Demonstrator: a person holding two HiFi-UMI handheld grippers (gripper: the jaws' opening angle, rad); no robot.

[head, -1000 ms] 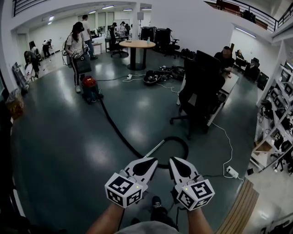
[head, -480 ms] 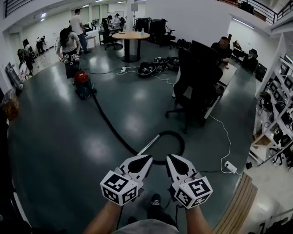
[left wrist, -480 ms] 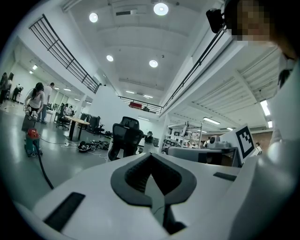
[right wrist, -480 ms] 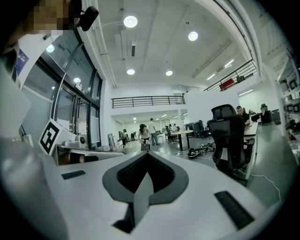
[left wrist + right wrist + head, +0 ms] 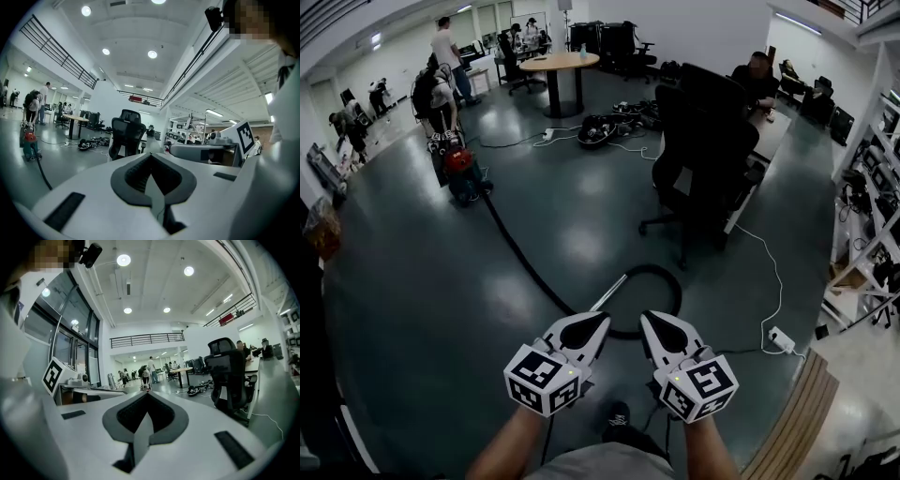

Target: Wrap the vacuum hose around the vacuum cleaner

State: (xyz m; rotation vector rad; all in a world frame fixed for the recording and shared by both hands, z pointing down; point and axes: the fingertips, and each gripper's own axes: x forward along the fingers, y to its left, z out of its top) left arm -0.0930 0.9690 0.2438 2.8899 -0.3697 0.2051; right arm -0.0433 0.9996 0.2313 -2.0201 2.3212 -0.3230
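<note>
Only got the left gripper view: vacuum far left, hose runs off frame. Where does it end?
Observer: Head view: the hose curls into a loop just ahead of the left hand-held gripper, its metal wand pointing back at it.
Operator: Right one holding anything?
Observer: No, the right hand-held gripper is shut, empty.
Operator: Hazards near the loop?
Observer: A white power strip lies right of it.

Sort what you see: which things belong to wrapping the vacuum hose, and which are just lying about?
Job: vacuum cleaner; black hose; metal wand.
Lying about: office chair; round table; power strip; cable pile.
</note>
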